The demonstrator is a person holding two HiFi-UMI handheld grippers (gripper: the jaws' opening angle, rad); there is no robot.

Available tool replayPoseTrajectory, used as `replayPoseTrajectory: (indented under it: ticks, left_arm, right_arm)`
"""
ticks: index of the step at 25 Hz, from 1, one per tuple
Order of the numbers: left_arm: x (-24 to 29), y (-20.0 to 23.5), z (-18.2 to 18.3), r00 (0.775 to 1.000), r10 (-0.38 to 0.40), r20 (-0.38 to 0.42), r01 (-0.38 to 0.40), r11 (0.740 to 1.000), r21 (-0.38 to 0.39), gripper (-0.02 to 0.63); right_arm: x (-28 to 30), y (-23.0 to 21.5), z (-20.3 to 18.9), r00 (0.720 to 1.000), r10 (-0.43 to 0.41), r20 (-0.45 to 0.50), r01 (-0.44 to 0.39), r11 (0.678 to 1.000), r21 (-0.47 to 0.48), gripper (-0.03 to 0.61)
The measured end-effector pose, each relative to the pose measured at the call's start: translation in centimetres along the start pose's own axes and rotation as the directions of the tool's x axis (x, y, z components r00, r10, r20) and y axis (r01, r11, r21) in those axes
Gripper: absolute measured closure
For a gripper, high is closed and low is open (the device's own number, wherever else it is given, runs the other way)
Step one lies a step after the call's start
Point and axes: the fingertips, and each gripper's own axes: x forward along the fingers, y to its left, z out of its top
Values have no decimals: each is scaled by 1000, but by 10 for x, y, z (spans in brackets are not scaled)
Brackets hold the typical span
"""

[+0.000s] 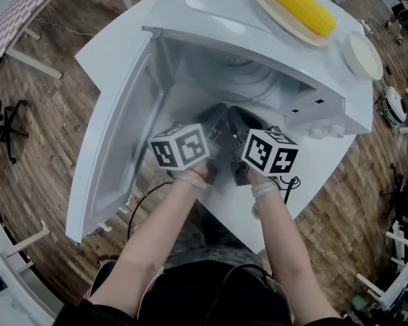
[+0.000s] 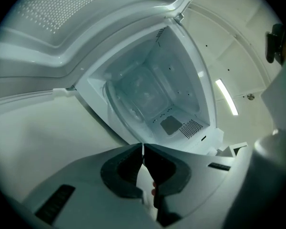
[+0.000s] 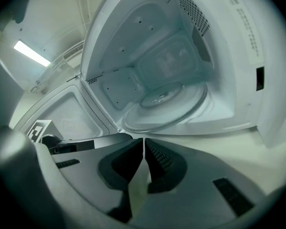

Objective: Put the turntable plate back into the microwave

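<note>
Right gripper view — turntable plate [image 3: 164,106] inside open microwave [image 3: 238,56]

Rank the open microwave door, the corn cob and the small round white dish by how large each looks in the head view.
Largest: open microwave door.
Next: corn cob.
Smallest: round white dish, not far behind the cob.

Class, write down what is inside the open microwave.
The glass turntable plate lies on the floor of the microwave; nothing else shows inside. Whatever sits under the plate cannot be made out.
</note>
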Motion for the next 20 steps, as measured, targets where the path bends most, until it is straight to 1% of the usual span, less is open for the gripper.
replayPoseTrajectory:
  ticks: [3, 8, 12, 17, 20]
  left_arm:
    - [-4, -3, -3, 1000, 3, -2, -3, 999, 42, 588]
    - [-10, -9, -9, 1000, 20, -8, -19, 991, 136, 591]
    - [-21, -16, -14, 1000, 30, 1, -30, 976, 217, 594]
    - [-34, -23, -23, 999, 41, 14, -43, 960, 276, 598]
    - [-42, -32, -25, 999, 43, 16, -46, 942, 332, 598]
  right_arm:
    - [-6, 2, 0, 1000, 0, 15, 0, 1000, -15, 548]
    - [-17, 7, 1, 998, 12, 56, -10, 999, -43, 548]
    - [-26, 16, 0, 996, 32, 82, -24, 995, -95, 549]
    - [-39, 26, -7, 994, 56, 91, -42, 987, -156, 549]
    - [-49, 33, -10, 994, 65, 91, -45, 978, -203, 549]
